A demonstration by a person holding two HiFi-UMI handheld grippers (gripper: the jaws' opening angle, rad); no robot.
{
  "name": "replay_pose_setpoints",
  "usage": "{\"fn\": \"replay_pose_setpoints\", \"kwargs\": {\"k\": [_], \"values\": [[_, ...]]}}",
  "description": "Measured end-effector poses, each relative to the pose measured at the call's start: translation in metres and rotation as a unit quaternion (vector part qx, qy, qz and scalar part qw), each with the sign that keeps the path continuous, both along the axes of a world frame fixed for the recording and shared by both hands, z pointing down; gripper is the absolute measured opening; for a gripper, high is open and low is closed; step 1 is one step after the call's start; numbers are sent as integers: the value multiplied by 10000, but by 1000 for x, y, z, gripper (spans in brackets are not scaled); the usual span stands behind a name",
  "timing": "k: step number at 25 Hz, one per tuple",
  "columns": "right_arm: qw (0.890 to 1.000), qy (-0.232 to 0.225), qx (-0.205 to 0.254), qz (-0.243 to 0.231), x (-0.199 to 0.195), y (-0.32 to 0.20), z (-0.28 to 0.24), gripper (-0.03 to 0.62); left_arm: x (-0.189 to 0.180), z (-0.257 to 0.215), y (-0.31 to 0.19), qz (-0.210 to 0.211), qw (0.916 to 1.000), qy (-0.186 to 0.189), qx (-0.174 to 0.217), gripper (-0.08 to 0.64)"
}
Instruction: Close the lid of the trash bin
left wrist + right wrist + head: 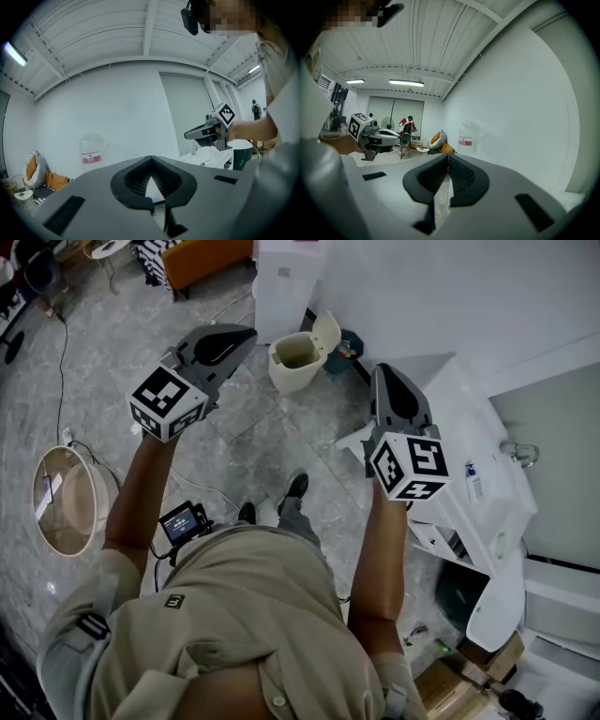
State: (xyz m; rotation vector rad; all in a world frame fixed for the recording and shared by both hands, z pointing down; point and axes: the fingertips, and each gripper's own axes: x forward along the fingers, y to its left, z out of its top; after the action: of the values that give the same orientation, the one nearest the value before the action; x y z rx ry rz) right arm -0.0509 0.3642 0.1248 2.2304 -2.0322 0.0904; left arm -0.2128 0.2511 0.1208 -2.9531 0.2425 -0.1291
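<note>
A cream trash bin point(296, 360) stands on the grey tiled floor by the white wall, its lid point(326, 334) tipped up and open at the right side. Both grippers are raised well above the floor, apart from the bin. My left gripper point(246, 335) hangs left of the bin and my right gripper point(382, 373) to its right. In the left gripper view the left gripper point(151, 160) has its jaws together on nothing. The right gripper point(447, 157) is likewise shut and empty. Neither gripper view shows the bin.
A white box unit point(283, 285) stands behind the bin. A white sink counter point(478, 493) runs along the right. A round basket point(67, 500) and cables lie on the floor at left. A water jug point(468, 136) stands against the wall.
</note>
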Motion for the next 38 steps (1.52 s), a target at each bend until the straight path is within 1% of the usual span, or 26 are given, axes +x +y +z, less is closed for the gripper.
{"fn": "replay_pose_setpoints", "kwargs": {"k": [7,14,21,26,30,33,38], "values": [[9993,-144,-11,-334,37,-53,10,25,28,3,-37,-336,9993,-137,16,15],[9975,-250,-91,-649,91,-104,19,25,73,8,-70,-650,9976,-241,-27,15],[9944,-326,-109,-1001,131,-146,23,25,106,9,-97,-1033,9941,-325,-40,15],[9920,-401,-133,-1189,158,-167,29,25,130,10,-110,-1228,9917,-391,-39,15],[9905,-469,-149,-1284,179,-178,36,25,150,13,-114,-1294,9906,-443,-19,15],[9905,-505,-161,-1271,191,-181,38,25,162,16,-117,-1290,9905,-477,-59,15],[9921,-554,-229,-1103,212,-187,46,25,185,18,-130,-1128,9924,-480,-85,15]]}}
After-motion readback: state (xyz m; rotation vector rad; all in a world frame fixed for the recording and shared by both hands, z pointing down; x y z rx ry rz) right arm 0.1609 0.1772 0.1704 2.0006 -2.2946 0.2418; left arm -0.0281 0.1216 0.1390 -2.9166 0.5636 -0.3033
